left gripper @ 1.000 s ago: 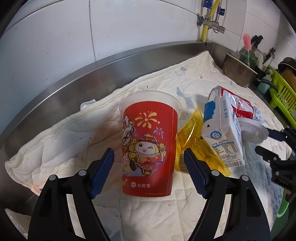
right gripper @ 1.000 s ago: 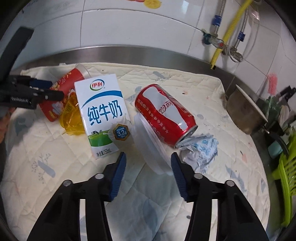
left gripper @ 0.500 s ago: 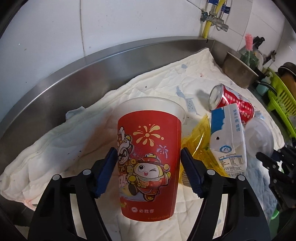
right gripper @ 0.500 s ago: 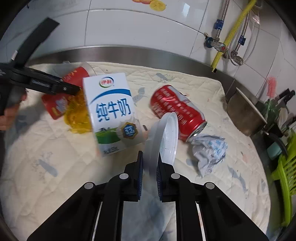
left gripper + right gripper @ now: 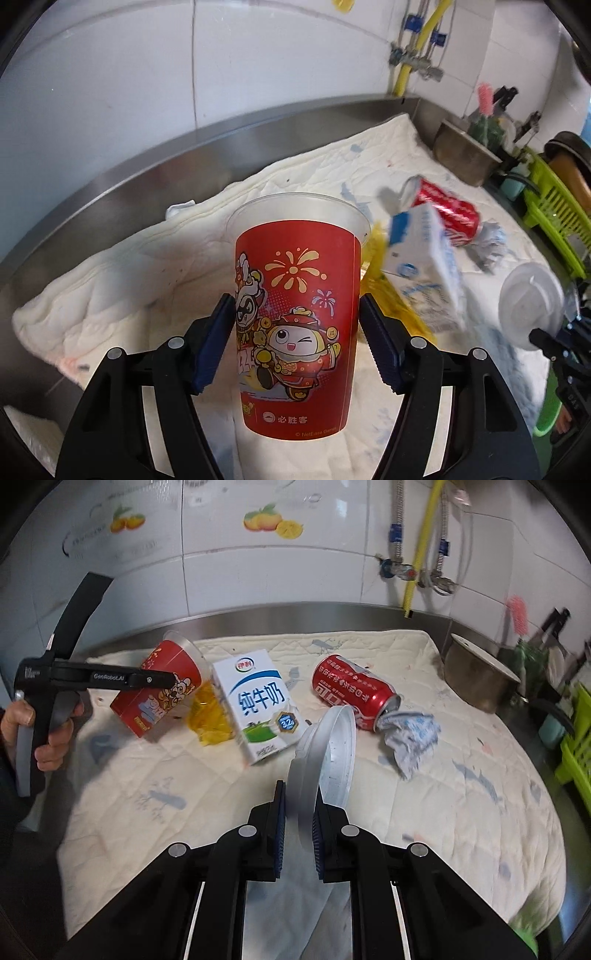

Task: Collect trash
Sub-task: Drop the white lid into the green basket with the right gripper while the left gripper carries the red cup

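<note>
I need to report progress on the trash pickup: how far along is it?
Nothing looks binned yet. In hand: the left hand-held gripper clamps the red cup, lifted and tilted; the right hand-held gripper is shut on the plastic lid. Left on the cloth: milk carton, cola can, yellow wrapper, crumpled paper.

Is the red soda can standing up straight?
No, the red soda can lies on its side on the white cloth, its open end touching a crumpled wrapper.
</note>
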`<state>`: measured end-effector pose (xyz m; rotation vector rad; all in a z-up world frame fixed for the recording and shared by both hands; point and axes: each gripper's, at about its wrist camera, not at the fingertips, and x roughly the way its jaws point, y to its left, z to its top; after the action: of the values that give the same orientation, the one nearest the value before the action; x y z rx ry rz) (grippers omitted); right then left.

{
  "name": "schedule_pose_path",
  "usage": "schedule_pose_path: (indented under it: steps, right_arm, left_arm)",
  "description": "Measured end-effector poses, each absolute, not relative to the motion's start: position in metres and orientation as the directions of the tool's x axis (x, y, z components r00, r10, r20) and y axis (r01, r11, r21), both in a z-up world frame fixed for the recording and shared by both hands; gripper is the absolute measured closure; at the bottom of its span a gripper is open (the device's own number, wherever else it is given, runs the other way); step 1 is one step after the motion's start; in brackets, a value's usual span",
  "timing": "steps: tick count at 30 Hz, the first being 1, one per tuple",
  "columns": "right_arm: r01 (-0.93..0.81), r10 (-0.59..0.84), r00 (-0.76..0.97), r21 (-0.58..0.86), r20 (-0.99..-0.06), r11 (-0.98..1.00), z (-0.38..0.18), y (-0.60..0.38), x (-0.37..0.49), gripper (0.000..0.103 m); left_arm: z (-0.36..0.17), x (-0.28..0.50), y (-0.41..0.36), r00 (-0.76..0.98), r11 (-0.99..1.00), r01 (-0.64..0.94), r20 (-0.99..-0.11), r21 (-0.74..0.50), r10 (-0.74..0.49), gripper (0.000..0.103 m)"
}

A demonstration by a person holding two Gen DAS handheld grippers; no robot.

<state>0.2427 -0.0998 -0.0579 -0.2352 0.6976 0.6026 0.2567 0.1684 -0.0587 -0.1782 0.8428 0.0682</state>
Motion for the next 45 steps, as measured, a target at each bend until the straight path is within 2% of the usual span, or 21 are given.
schedule_pose_path:
  steps: [11, 23, 30, 33, 35, 37, 40, 42, 44, 45]
  right_arm:
    - [-0.459, 0.395, 0.658, 0.074, -0.642, 0.885, -0.062, -0.184, 0.160, 0.091]
    - [-0.120, 0.132, 0.674, 0.069, -0.727, 0.990, -0.116, -0.331, 0.102, 0.090]
    - [0.012, 0.073, 0.626, 0.103, -0.776, 0.995, -0.154, -0.391, 0.096, 0.089]
    - [0.054, 0.060, 0.622, 0.119, -0.781, 0.991, -0.164, -0.406, 0.095, 0.082]
    - [0.080, 0.050, 0.622, 0.126, -0.781, 0.989, -0.167, -0.415, 0.092, 0.071]
    - [0.090, 0.050, 0.630, 0.137, -0.775, 0.987, -0.167, -0.422, 0.087, 0.068]
    - [0.112, 0.036, 0.650, 0.143, -0.759, 0.983, -0.161, -0.432, 0.076, 0.057]
    - [0.121, 0.034, 0.665, 0.153, -0.746, 0.981, -0.156, -0.438, 0.067, 0.056]
    - [0.131, 0.030, 0.679, 0.161, -0.734, 0.978, -0.151, -0.444, 0.058, 0.048]
    - [0.137, 0.023, 0.689, 0.161, -0.724, 0.977, -0.147, -0.447, 0.052, 0.048]
  left_arm:
    - [-0.020, 0.183, 0.114, 0.733, 0.985, -0.033, -0.674, -0.169, -0.091, 0.036]
    - [-0.015, 0.150, -0.007, 0.712, 0.962, 0.209, -0.647, -0.175, -0.273, 0.036]
    - [-0.017, 0.148, -0.085, 0.651, 0.916, 0.351, -0.653, -0.192, -0.386, 0.036]
    - [-0.020, 0.149, -0.118, 0.617, 0.893, 0.405, -0.662, -0.196, -0.426, 0.036]
    - [-0.024, 0.149, -0.137, 0.594, 0.880, 0.433, -0.672, -0.196, -0.442, 0.036]
    - [-0.029, 0.151, -0.160, 0.565, 0.861, 0.468, -0.682, -0.199, -0.465, 0.036]
    - [-0.037, 0.155, -0.190, 0.525, 0.837, 0.507, -0.697, -0.206, -0.489, 0.036]
    - [-0.045, 0.158, -0.210, 0.499, 0.825, 0.527, -0.711, -0.205, -0.496, 0.036]
    - [-0.053, 0.158, -0.228, 0.478, 0.812, 0.549, -0.722, -0.199, -0.500, 0.036]
    - [-0.058, 0.160, -0.238, 0.465, 0.808, 0.556, -0.732, -0.196, -0.498, 0.036]
